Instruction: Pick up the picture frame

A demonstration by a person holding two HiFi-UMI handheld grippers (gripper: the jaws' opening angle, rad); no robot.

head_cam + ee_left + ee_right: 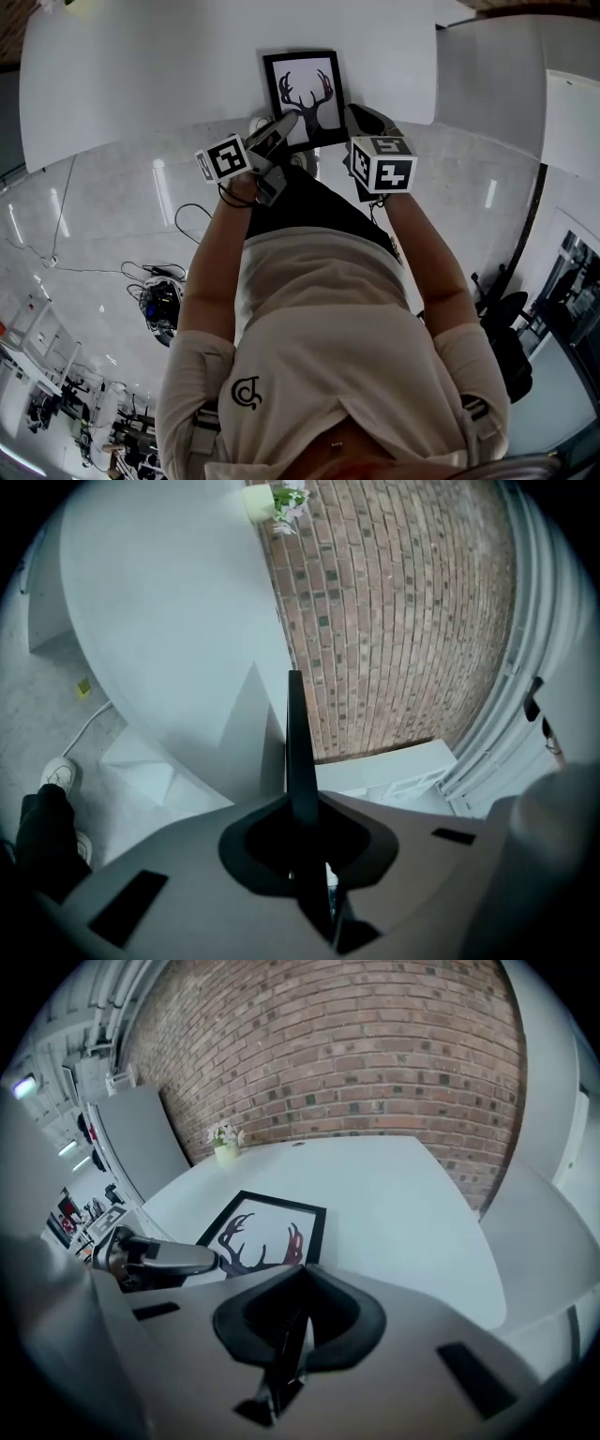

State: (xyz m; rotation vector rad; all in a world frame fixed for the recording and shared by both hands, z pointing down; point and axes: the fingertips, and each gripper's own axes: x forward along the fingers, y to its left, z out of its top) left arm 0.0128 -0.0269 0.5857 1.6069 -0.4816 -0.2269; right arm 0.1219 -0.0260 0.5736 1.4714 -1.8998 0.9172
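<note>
The picture frame, black-rimmed with an antler print, lies on the white table just ahead of me. My left gripper is at the frame's near-left corner. In the left gripper view the frame shows edge-on as a thin dark strip running between the jaws, which are shut on it. My right gripper hovers by the frame's near-right corner. In the right gripper view its jaws are shut with nothing visible between them. The frame lies beyond, its near edge hidden by the gripper body.
A small vase of flowers stands at the table's far edge before a brick wall. A second white table adjoins on the right. Cables trail on the floor, and a white shoe shows below.
</note>
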